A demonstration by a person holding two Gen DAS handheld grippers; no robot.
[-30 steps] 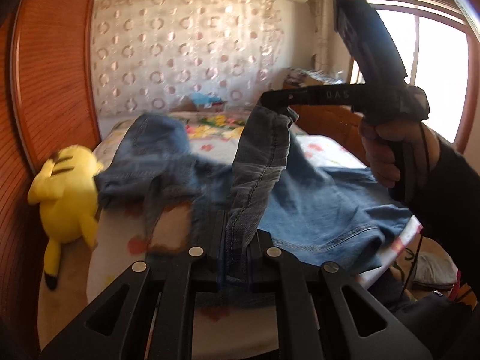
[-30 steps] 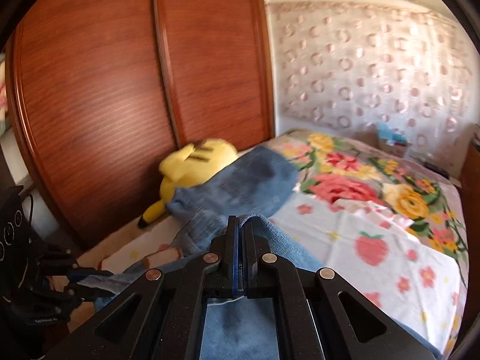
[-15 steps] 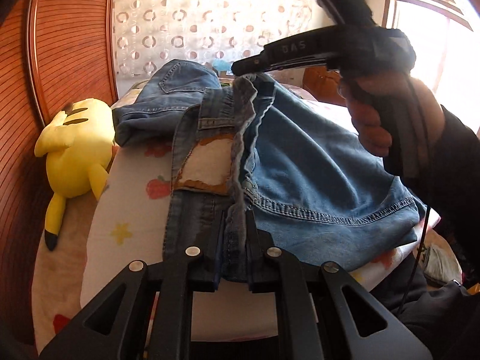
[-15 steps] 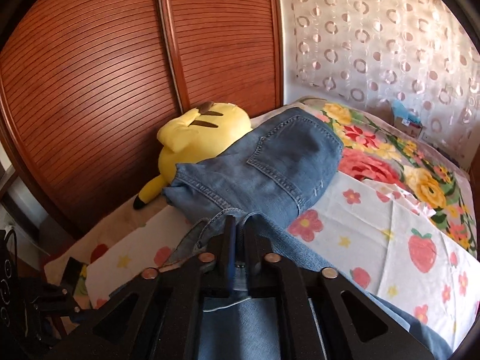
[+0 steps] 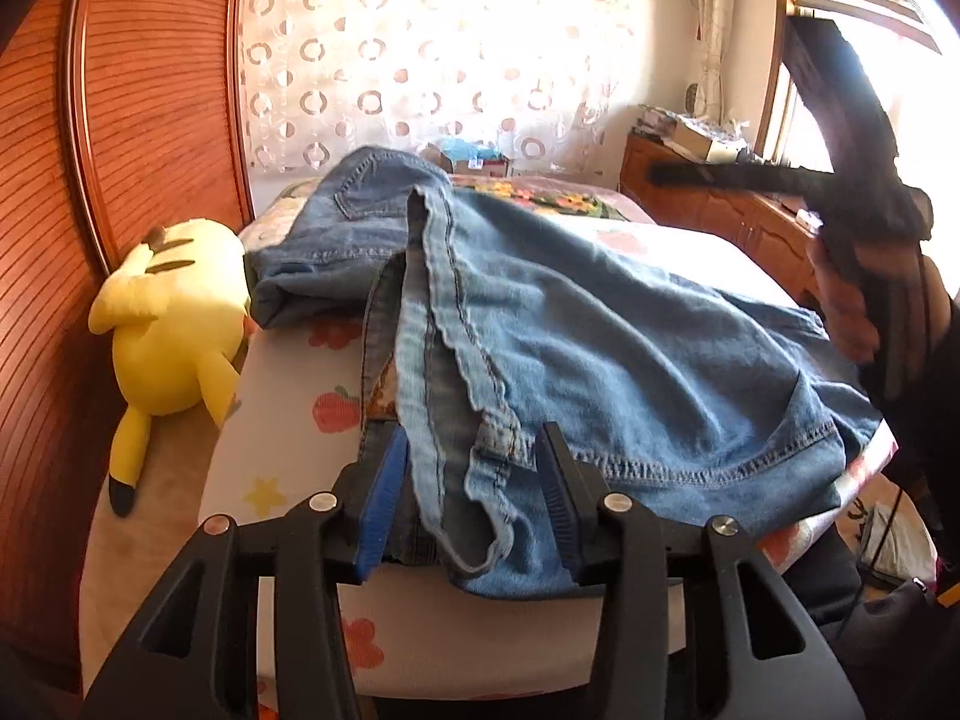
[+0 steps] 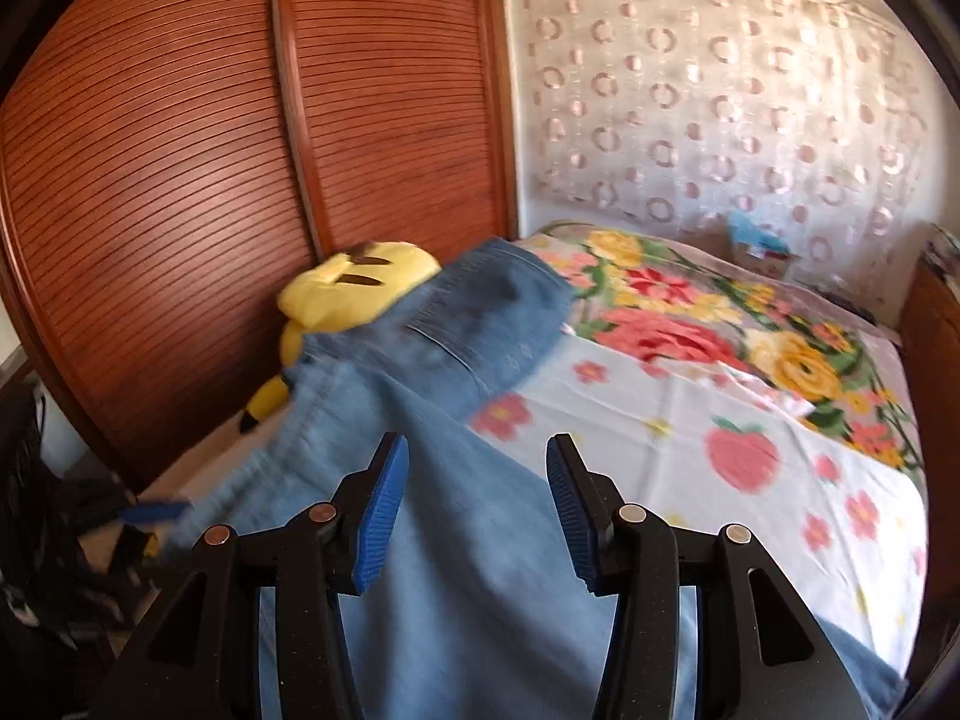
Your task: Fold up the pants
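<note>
The blue denim pants (image 5: 600, 348) are laid across the near part of the bed (image 5: 288, 438), folded over, with the waistband edge and a belt loop hanging at the near edge of the mattress. The left gripper (image 5: 474, 498) is held low at that edge, its jaws parted and just opened; the bunched waistband hem is seen between the blue pads (image 5: 378, 504), but it is not pressed by them, and a gap is visible on each side of the cloth. From the right wrist view the pants (image 6: 456, 480) are seen running from beneath the right gripper (image 6: 477, 510) toward the far left, where the seat with its back pocket is draped beside a yellow plush toy (image 6: 354, 288). The right gripper's jaws are likewise parted, having just been opened, and nothing is clamped in them; flat denim is seen below and beyond the gap between the pads (image 6: 381, 516), though whether it is touched cannot be told. In the left wrist view the right gripper (image 5: 708, 174) is seen raised above the far right of the pants, clear of the cloth, held by a hand (image 5: 852, 300). The plush toy (image 5: 168, 324) is seen lying against the slatted wooden wardrobe (image 5: 138, 120), just beside the pants' folded seat. The flowered sheet (image 6: 750, 420) is left uncovered to the right of the denim.
</note>
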